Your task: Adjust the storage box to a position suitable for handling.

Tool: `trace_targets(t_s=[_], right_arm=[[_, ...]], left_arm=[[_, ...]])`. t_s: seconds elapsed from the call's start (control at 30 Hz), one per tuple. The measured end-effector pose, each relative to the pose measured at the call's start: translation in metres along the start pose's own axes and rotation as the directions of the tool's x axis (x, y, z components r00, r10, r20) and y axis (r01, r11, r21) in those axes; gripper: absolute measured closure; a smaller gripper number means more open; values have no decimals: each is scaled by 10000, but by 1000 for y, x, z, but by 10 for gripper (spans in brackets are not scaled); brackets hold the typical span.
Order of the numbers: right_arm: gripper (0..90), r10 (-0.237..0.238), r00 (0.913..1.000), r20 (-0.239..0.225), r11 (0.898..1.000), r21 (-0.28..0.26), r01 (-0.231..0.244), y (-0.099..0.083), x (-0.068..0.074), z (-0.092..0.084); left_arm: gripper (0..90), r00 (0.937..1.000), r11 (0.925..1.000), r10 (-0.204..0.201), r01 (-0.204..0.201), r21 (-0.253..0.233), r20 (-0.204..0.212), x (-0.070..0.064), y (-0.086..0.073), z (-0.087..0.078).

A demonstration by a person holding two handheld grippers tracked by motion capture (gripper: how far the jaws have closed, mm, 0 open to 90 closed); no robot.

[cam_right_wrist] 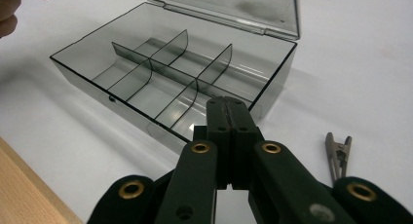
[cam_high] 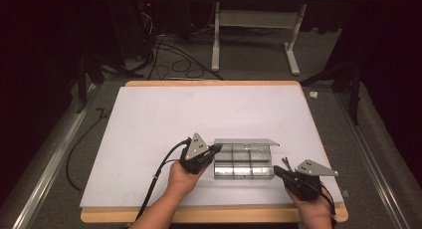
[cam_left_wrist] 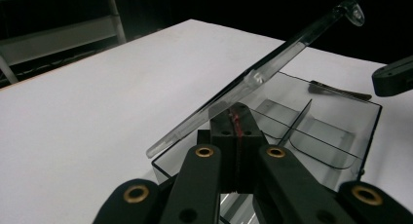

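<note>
Closed tool (cam_right_wrist: 228, 118); open box (cam_right_wrist: 165, 73); clip (cam_right_wrist: 338, 153)

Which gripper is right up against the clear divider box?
The left gripper: its shut jaws sit at the box's left end, under the raised lid. The right gripper, also shut, sits just off the box's right end, beside a small metal clip.

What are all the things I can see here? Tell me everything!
Box: one, clear smoky plastic, six empty compartments, near edge of the table, between the grippers.
Lid: one, clear, hinged to the box, propped open.
Metal clip: one, silver, on the table right of the box.
Table: one, white top with wooden edge.
Cables: several, black, on the floor behind the table.
Frame: one, grey-white metal, on the floor at the back.
Left gripper: one, black, shut, at the box's left end.
Right gripper: one, black, shut, at the box's right end.
Hands: two, holding the grippers.
</note>
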State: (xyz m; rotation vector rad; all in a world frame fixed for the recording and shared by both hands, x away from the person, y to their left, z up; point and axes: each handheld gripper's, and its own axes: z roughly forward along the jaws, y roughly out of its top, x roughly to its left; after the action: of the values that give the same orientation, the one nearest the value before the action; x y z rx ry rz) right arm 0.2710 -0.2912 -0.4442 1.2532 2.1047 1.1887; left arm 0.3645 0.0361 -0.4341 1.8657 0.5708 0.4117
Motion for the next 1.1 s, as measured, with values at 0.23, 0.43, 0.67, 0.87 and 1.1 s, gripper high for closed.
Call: trace_targets(t_s=[0.23, 0.43, 0.67, 0.87, 1.1], right_arm=[[900, -61, 9999, -158, 9999, 103, 63, 0, 3, 3], [900, -63, 9998, -162, 9999, 125, 65, 0, 3, 4], [900, -127, 9996, -242, 9996, 257, 133, -1, 4, 7], [900, -122, 9995, -292, 9993, 340, 131, -2, 4, 9], [900, -183, 9995, -274, 9992, 352, 193, -1, 6, 10]], left_arm=[[899, 10000, 9999, -87, 87, -70, -44, 0, -1, 9], [899, 10000, 10000, -29, 30, -48, 45, 0, 1, 16], [899, 9999, 9999, -130, 130, -72, 12, 4, 1, 19], [899, 9997, 9998, -220, 220, -27, -63, 9, -1, 22], [899, 9997, 9997, -251, 251, 18, -73, 11, -3, 26]])
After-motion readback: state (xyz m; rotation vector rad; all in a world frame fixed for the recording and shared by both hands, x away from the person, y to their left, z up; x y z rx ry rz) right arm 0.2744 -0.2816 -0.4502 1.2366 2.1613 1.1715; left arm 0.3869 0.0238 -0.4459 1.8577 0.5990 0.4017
